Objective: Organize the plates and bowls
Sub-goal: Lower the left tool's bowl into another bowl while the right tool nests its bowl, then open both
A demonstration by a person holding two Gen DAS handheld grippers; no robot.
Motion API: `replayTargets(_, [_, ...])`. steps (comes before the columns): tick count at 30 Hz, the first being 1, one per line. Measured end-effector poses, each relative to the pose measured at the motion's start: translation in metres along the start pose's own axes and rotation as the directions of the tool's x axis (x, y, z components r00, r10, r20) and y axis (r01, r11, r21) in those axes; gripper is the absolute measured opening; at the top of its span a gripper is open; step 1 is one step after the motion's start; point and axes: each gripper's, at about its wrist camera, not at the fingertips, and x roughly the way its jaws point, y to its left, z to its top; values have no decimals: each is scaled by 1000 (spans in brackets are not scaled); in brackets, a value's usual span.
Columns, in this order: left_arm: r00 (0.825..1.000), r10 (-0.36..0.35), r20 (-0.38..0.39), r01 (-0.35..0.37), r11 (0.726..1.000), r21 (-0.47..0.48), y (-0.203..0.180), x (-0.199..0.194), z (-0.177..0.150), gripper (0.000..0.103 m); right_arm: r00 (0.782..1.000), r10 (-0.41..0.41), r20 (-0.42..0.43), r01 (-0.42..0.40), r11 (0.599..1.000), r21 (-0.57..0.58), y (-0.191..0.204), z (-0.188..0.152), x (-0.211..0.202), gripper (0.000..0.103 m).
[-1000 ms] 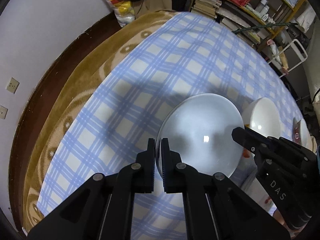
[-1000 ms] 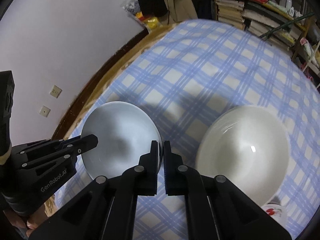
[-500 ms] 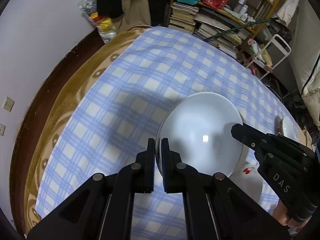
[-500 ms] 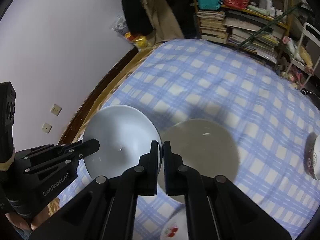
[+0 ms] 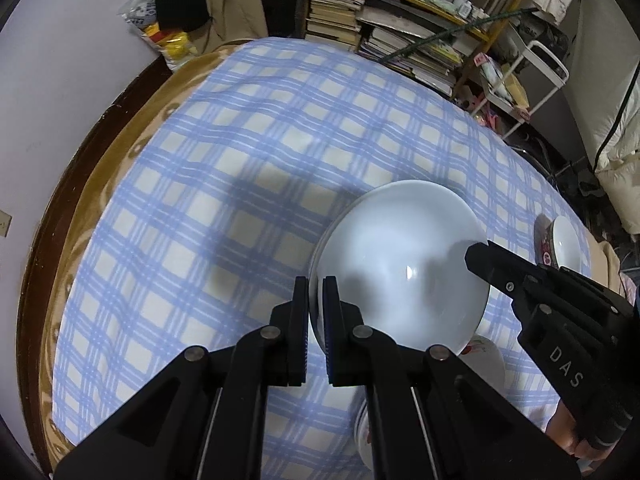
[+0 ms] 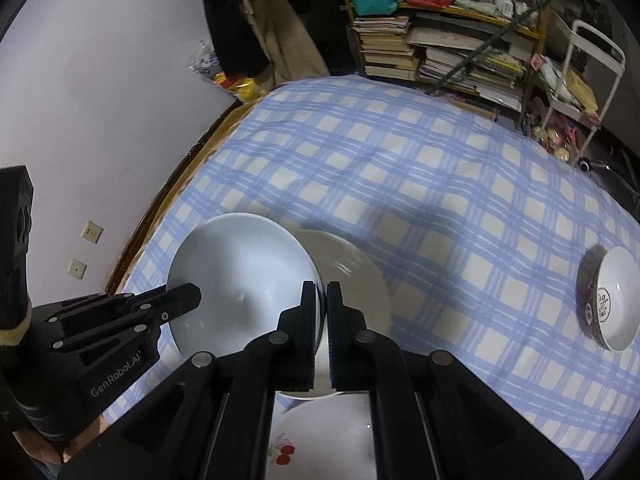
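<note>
Pale blue-white glaze on this one: we've got a big white plate (image 5: 400, 268) held up off the checked tablecloth (image 5: 248, 160), with both hand-held grippers on it. The left hand-held gripper (image 5: 316, 300) has its fingers pressed onto the plate's near-left rim, pinching it. The right hand-held gripper (image 6: 323, 304) pinches the opposite edge of the same plate (image 6: 244, 280), fingers nearly together with only the rim between them.

In the right wrist view, a cream plate (image 6: 352, 280) sits just behind and below the held one, partly overlapped by it, and looks to be lying on the cloth. Closer to us, under the gripper, there's a plate with a cherry print (image 6: 320, 440), partly hidden by the gripper fingers. Well off to the right sits a bowl with a dark patterned outside (image 6: 608, 300), tilted so we see its white inside.

Beyond the surface there's a shelf stacked with books (image 6: 440, 56) and a white cart (image 6: 580, 80). A tan blanket (image 5: 120, 128) shows along the cloth's left edge.
</note>
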Motion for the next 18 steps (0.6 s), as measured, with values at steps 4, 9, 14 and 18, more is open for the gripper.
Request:
replayTargets(4, [1000, 9, -10, -9, 1000, 15, -12, 7, 0, 6, 1000, -11, -7, 11, 1000, 5, -10, -3, 4, 7])
replayTargets(9, [999, 39, -20, -38, 999, 35, -20, 16, -2, 6, 999, -30, -23, 30, 1000, -3, -16, -8, 15, 7])
replayTargets(14, [997, 57, -48, -56, 998, 33, -20, 29, -4, 6, 998, -42, -36, 41, 999, -20, -18, -12, 23, 7])
replayTargets(18, [996, 54, -68, -52, 998, 25, -17, 37, -6, 6, 997, -60, -44, 58, 997, -52, -14, -15, 30, 7])
